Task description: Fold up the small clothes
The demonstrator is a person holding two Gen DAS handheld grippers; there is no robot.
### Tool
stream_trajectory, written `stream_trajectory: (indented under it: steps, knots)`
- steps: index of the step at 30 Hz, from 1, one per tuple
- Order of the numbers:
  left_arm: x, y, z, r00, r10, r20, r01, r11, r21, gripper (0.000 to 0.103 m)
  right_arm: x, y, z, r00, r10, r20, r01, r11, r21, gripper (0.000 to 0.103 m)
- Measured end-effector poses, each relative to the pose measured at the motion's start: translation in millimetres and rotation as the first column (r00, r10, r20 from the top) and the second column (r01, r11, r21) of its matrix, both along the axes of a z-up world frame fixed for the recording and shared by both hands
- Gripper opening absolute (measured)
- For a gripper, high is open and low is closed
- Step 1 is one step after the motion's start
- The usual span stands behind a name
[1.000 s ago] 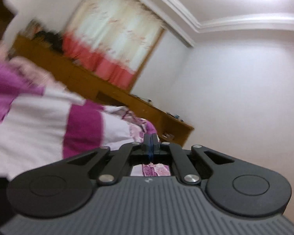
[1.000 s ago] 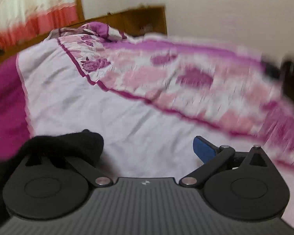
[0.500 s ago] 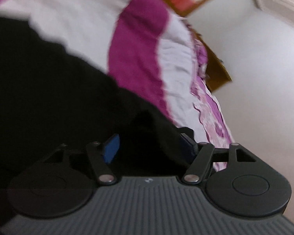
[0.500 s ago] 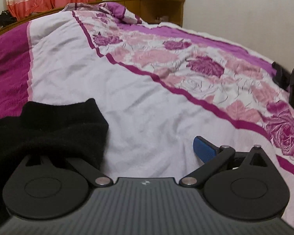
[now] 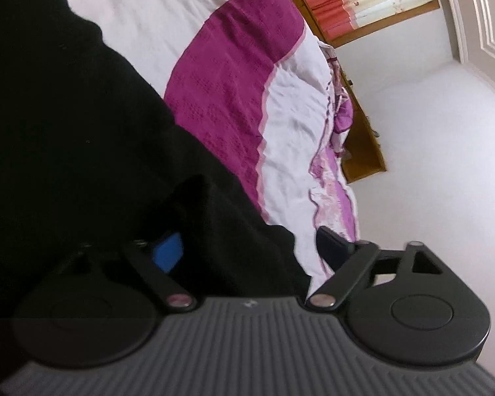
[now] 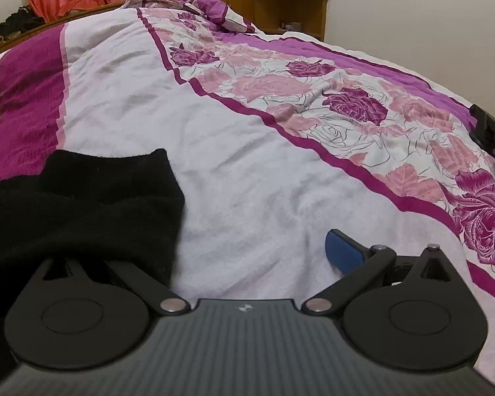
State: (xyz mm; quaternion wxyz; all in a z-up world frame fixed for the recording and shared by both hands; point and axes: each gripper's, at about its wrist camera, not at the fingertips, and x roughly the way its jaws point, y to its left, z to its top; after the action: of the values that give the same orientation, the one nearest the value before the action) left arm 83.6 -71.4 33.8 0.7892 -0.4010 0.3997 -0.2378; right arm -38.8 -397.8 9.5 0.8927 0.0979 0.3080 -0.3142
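Soft black knit garment point(image 6: 82, 198) lies on the white-and-magenta floral bedspread point(image 6: 247, 151). My left gripper point(image 5: 247, 250) is spread wide around its edge; my right gripper point(image 6: 247, 254) is released, beside it.

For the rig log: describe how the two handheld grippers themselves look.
Both look alike: the left gripper and right gripper have a grey ribbed body with a small white logo, two matte black rounded housings with circular insets, black linkage arms on silver pivot pins, and blue finger pads. No cables or sleeves show.
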Motion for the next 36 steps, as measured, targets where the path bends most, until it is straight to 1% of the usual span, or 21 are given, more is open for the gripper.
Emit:
stream_trajectory:
  steps: [1,2,3,4,6,7,9,10,12,14,16,19,21,23,25,28,29,31,33,34,36]
  knots:
    - [4,-5,-3,1.000,-0.011,-0.017,0.012,0.999,0.039,0.055,1,1,0,1.000,-0.005,-0.003,0.005,1.000,-0.001,0.103]
    - [10,-11,-6,0.999,-0.026,-0.040,0.030,0.996,0.090,0.026,2,2,0,1.000,-0.009,-0.007,0.009,1.000,-0.003,0.103]
    - [16,-17,-9,0.997,-0.035,-0.062,0.044,0.987,0.155,0.011,3,3,0,1.000,-0.011,-0.010,0.011,1.000,-0.004,0.103]
    - [22,-23,-8,0.997,-0.043,-0.072,0.057,0.976,0.212,0.005,4,3,0,1.000,-0.012,-0.011,0.012,1.000,-0.005,0.103]
    - [27,-33,4,0.997,-0.070,-0.008,0.070,0.957,0.282,0.005,4,4,1,1.000,-0.014,-0.009,0.014,1.000,0.001,0.103]
    - [25,-39,18,0.995,-0.093,0.044,0.075,0.948,0.308,0.005,5,3,1,1.000,-0.014,-0.004,0.014,1.000,0.010,0.103]
    - [18,-49,53,0.974,-0.153,0.166,0.093,0.942,0.324,0.004,6,2,3,1.000,-0.022,-0.001,0.022,0.999,0.024,0.103]
    - [12,-53,73,0.955,-0.183,0.235,0.098,0.938,0.331,0.004,7,3,5,1.000,-0.028,-0.004,0.028,0.999,0.023,0.103]
    - [-2,-59,112,0.905,-0.229,0.359,0.110,0.940,0.323,0.004,10,6,9,1.000,-0.025,-0.001,0.025,0.999,0.022,0.103]
    - [-16,-58,148,0.859,-0.244,0.451,0.127,0.953,0.274,0.004,14,11,13,1.000,-0.020,0.011,0.019,1.000,0.012,0.103]
    - [-30,-49,177,0.817,-0.235,0.527,0.136,0.966,0.221,0.004,18,14,13,1.000,-0.014,0.011,0.014,1.000,0.016,0.103]
    - [-50,-27,198,0.787,-0.210,0.579,0.108,0.973,0.206,0.004,23,20,10,0.998,0.034,0.047,-0.036,0.998,0.046,0.103]
    - [-58,-9,201,0.788,-0.180,0.589,0.060,0.974,0.216,0.004,26,25,13,0.996,0.061,0.060,-0.062,0.998,0.022,0.103]
    - [-62,18,196,0.793,-0.134,0.595,0.017,0.980,0.198,0.004,29,33,18,0.994,0.082,0.072,-0.081,0.997,-0.010,0.103]
    - [-61,44,190,0.801,-0.070,0.595,-0.031,0.987,0.159,0.004,33,43,20,0.990,0.121,0.071,-0.119,0.992,-0.034,0.103]
    - [-59,87,182,0.820,0.035,0.571,-0.097,0.992,0.078,0.004,42,61,13,0.982,0.185,0.023,-0.184,0.981,-0.065,0.103]
    - [-59,100,176,0.827,0.065,0.558,-0.114,0.992,0.053,0.004,45,69,10,0.980,0.197,0.009,-0.195,0.976,-0.098,0.103]
    - [-58,119,166,0.833,0.113,0.542,-0.152,0.988,0.028,0.004,45,84,11,0.981,0.193,0.020,-0.185,0.961,-0.208,0.103]
    - [-59,137,153,0.832,0.152,0.534,-0.188,0.982,0.014,0.004,43,101,16,0.977,0.211,0.030,-0.188,0.919,-0.347,0.103]
    - [-61,146,146,0.832,0.166,0.530,-0.201,0.980,0.007,0.004,40,109,19,0.975,0.222,0.030,-0.188,0.883,-0.430,0.103]
    - [-60,160,131,0.840,0.182,0.512,-0.213,0.977,0.002,0.004,35,127,22,0.971,0.239,0.025,-0.181,0.794,-0.580,0.103]
